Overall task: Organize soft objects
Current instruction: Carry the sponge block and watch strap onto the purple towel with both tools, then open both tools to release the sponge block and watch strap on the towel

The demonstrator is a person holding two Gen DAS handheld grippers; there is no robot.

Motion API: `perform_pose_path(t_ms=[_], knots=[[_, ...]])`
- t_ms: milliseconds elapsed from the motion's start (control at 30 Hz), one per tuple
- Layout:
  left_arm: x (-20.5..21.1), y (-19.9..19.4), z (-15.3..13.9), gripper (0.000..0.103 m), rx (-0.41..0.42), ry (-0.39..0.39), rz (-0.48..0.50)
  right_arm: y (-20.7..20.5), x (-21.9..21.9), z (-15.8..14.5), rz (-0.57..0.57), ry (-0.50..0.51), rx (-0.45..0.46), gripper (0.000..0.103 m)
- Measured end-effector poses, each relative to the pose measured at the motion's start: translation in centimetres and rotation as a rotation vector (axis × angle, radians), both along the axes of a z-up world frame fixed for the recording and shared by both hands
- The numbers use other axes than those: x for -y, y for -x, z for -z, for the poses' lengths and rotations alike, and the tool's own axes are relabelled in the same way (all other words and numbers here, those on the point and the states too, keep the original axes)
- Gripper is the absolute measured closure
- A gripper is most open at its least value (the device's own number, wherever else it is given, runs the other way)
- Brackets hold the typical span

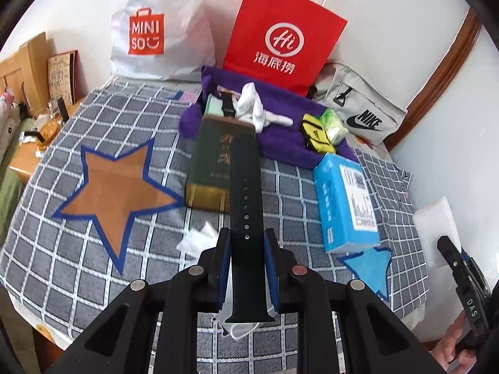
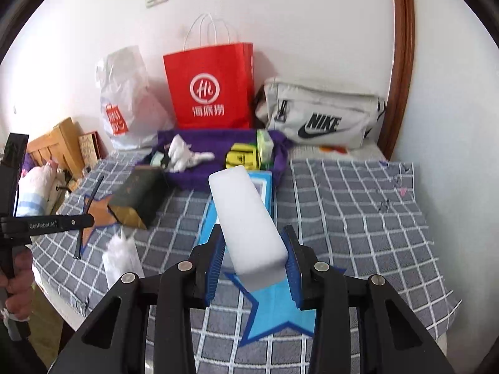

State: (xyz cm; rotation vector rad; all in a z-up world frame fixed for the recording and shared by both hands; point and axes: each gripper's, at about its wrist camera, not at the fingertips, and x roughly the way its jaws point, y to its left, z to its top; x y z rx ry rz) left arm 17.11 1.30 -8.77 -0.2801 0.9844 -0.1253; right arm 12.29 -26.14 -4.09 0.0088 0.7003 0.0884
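Observation:
My left gripper [image 1: 246, 240] is shut on a black watch strap [image 1: 244, 193] and holds it above the checked bedcover. It also shows as a thin dark strip in the right wrist view [image 2: 90, 205]. My right gripper [image 2: 252, 243] is shut on a white foam block [image 2: 246, 221], above a blue star mat [image 2: 274, 308]. A purple cloth tray [image 1: 280, 143] at the back holds white gloves [image 1: 255, 109], a yellow item [image 1: 316, 135] and a green pack [image 1: 335, 123].
A brown star mat [image 1: 115, 187], a dark green box [image 1: 215, 162] and a blue tissue pack [image 1: 346, 202] lie on the bed. A red paper bag [image 1: 280, 34], a Miniso bag [image 1: 156, 28] and a Nike pouch [image 1: 358, 109] stand along the wall.

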Motion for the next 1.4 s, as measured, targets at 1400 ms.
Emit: perform_pose_path(t_ms=[1400], knots=[[-0.8, -22.1, -0.4, 0.083, -0.049, 0.018, 0.015, -22.9, -2.5, 2.1, -0.061, -0.031, -0.072, 0.066]])
